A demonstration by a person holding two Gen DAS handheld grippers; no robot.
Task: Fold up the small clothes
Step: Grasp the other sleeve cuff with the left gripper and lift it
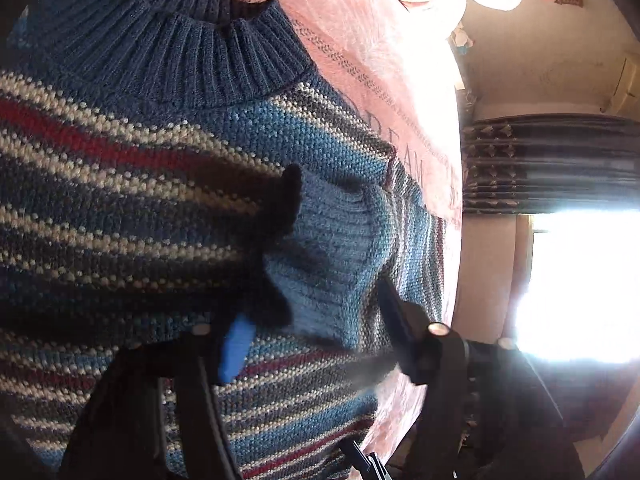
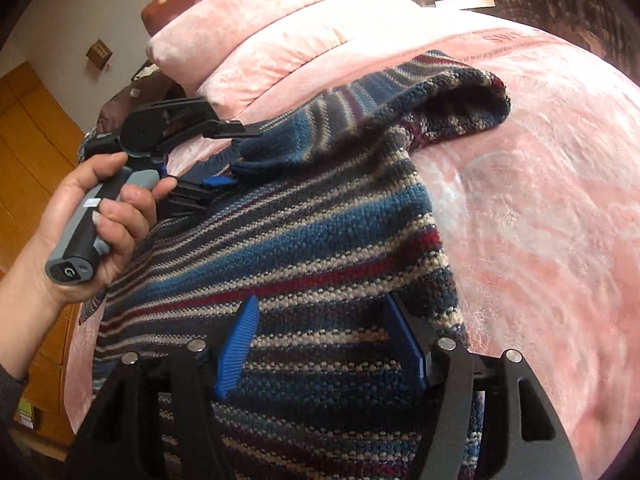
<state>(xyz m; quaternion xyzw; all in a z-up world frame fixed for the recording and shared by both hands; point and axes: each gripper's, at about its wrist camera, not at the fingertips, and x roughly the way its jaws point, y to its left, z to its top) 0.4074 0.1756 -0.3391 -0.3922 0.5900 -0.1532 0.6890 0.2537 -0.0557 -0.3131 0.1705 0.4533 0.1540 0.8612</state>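
Striped knit wool, the small sweater (image 2: 320,240) lay spread on the pink bedspread (image 2: 540,208). The left gripper (image 1: 332,256) pinched a blue ribbed cuff (image 1: 332,240) over its body, near the collar (image 1: 192,52). The right gripper (image 2: 324,316) hovered wide apart above the stripes, holding nothing.

The striped sweater (image 1: 168,184) runs off the left and bottom edges of the left wrist view, and its hem end is cut off by the bottom of the right wrist view, so its full outline cannot be seen. In the right wrist view the left gripper (image 2: 230,160) pokes into folded knit near the collar, which hides its fingertips and how the jaws stand. The window (image 1: 580,280) is blown out to white, and lettering on the pink blanket (image 2: 560,200) is too small to read.
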